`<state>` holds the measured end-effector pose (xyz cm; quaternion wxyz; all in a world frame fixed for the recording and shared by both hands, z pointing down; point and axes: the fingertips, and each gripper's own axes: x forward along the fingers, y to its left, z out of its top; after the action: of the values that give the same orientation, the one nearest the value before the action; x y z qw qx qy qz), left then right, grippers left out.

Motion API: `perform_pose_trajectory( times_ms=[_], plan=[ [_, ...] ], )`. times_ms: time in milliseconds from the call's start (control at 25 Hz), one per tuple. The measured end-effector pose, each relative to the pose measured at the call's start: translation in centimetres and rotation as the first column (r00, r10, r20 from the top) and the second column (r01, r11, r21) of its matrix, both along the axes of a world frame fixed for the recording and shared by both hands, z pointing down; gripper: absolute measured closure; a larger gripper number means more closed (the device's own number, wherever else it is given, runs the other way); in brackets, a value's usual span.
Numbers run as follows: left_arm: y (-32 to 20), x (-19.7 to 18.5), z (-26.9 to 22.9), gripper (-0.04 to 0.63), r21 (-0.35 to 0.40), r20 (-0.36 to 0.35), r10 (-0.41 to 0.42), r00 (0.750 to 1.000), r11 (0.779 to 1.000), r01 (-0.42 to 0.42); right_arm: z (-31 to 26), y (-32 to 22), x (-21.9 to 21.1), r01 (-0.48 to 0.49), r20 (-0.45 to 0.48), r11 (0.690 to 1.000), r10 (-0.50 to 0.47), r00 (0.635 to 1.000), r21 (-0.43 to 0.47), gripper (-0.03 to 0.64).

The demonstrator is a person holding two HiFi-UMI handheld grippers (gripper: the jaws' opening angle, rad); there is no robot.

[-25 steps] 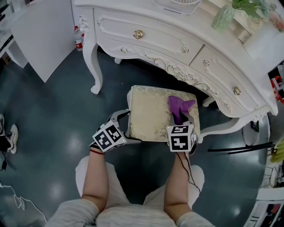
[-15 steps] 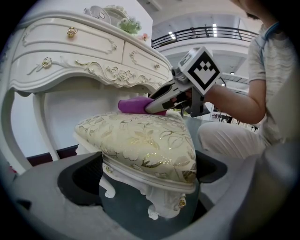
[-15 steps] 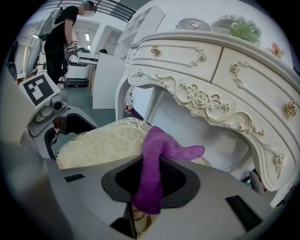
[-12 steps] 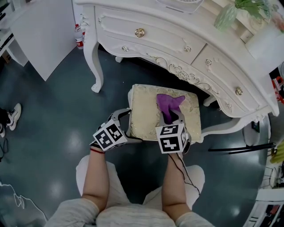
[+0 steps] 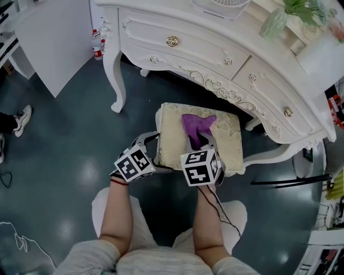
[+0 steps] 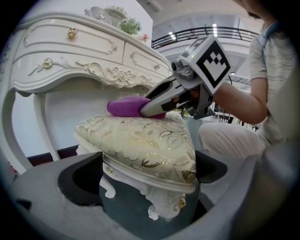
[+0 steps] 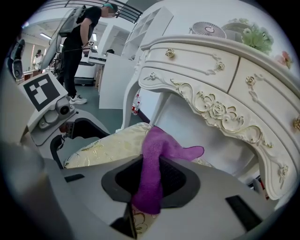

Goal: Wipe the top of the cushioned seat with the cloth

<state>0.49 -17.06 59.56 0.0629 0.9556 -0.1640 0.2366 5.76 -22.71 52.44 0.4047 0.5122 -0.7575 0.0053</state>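
Dark blue-grey floor (image 5: 64,156) is seen around a white dressing table (image 5: 215,51) with gold knobs and carved ornaments. Just in front of this table a small stool with a cushioned seat (image 5: 172,137) is placed; its cream fabric carries a gold leaf pattern. A purple cloth (image 5: 196,124) is laid on the top of the seat, near the middle, and one end of it is drawn toward the person. This end is clamped between the fingers of the right gripper (image 5: 202,145), which are closed together on it. The left gripper (image 5: 154,153) is held at the front left corner of the seat. Its fingers are wide apart, and the corner of the seat is seen between them; whether it is touched cannot be told. On the table a small fan (image 7: 208,29) and a green plant (image 5: 301,8) are seen. A bottle (image 5: 97,45) is standing on the floor beside a table leg.
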Motion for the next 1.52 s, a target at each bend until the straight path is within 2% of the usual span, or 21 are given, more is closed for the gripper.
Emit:
perform_pose_trajectory(
  times_ms=[960, 1520],
  plan=[
    [0.1, 0.0, -0.1, 0.005, -0.001, -0.003, 0.002, 1.000, 1.000, -0.002, -0.1, 0.8, -6.5, 0.146, 0.063, 0.989, -0.146, 0.987, -0.007, 0.529],
    [0.1, -0.1, -0.1, 0.005, 0.001, -0.003, 0.007, 1.000, 1.000, -0.007, -0.2, 1.3, -8.1, 0.204, 0.142, 0.979, -0.200, 0.969, -0.015, 0.529]
  ],
)
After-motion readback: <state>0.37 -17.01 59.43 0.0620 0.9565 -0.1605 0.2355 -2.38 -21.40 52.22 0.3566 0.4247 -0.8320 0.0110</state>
